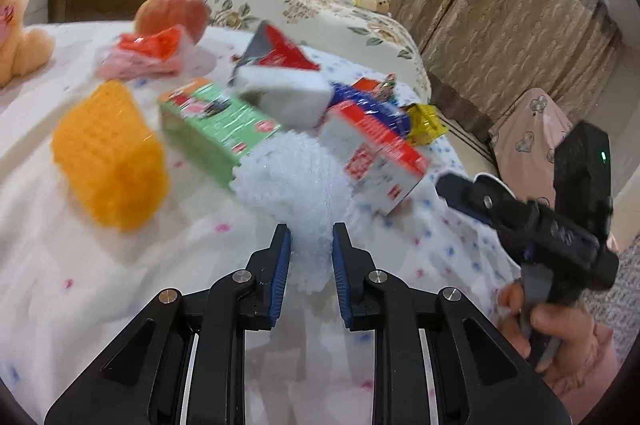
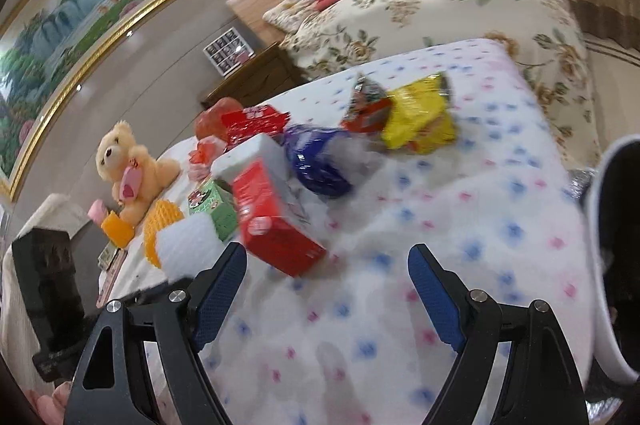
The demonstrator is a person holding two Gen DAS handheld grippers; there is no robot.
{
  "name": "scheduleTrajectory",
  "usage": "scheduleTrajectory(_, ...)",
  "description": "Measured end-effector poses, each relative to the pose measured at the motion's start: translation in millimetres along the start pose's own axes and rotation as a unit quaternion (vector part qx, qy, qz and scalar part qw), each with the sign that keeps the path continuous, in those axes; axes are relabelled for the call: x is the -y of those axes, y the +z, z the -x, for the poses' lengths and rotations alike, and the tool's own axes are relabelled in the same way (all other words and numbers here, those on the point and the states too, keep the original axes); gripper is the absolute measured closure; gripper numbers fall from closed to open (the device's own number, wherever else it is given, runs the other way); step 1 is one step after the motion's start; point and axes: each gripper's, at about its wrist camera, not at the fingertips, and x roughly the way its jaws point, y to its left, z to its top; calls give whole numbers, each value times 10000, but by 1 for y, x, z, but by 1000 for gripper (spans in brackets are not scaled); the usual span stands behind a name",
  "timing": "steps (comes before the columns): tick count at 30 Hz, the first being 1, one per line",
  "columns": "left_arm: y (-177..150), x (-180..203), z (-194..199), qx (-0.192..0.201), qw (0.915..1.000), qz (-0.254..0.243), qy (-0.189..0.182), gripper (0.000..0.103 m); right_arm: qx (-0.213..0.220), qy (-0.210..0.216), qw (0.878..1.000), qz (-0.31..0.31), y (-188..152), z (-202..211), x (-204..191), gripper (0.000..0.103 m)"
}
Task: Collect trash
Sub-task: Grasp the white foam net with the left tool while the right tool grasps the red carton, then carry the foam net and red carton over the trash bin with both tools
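Your left tongs (image 1: 311, 257) were closed on the white foam mesh fruit sleeve (image 1: 294, 181), which lay on the dotted white bedsheet (image 1: 120, 305) with the orange foam mesh sleeve (image 1: 110, 155) at its nine o'clock and the green carton (image 1: 214, 127) at eleven. The pinch caught only the near edge, so the soft mesh could tear or slip free on lifting. Your right tongs (image 2: 328, 289) stood open and empty, the red-and-white carton (image 2: 276, 221) at their eleven o'clock; a sideways sweep could knock it.

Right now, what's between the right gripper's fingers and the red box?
Only bare dotted bedsheet lies between the open right gripper and the red box, seen in the right wrist view.
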Motion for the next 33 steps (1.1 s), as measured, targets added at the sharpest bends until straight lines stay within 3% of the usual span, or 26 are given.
scheduleTrajectory(4, -2, -5, 3, 63, 9998, 65, 172, 79, -174, -25, 9993, 317, 4, -20, -15, 19)
scheduleTrajectory(8, -3, -4, 0, 67, 9994, 41, 332, 64, -353, -275, 9973, 588, 5, -36, -25, 23)
scheduleTrajectory(11, -3, -6, -3, 60, 9996, 102, 268, 64, -413, -412, 9961, 669, 6, -39, -27, 65)
scheduleTrajectory(13, -3, -7, -5, 50, 9997, 152, 182, 67, -384, -414, 9965, 623, 3, -35, -26, 67)
scheduleTrajectory(14, -2, -7, -4, 69, 9997, 158, 146, 77, -357, -398, 9968, 602, 1, -31, -25, 67)
scheduleTrajectory(17, -2, 1, 0, 143, 9998, 34, 118, 83, -221, -344, 9978, 515, -5, -16, -23, 68)
scheduleTrajectory(33, -11, 83, -3, 46, 9963, -673, -530, 84, 608, -743, 9947, -372, -34, 82, 36, 69)
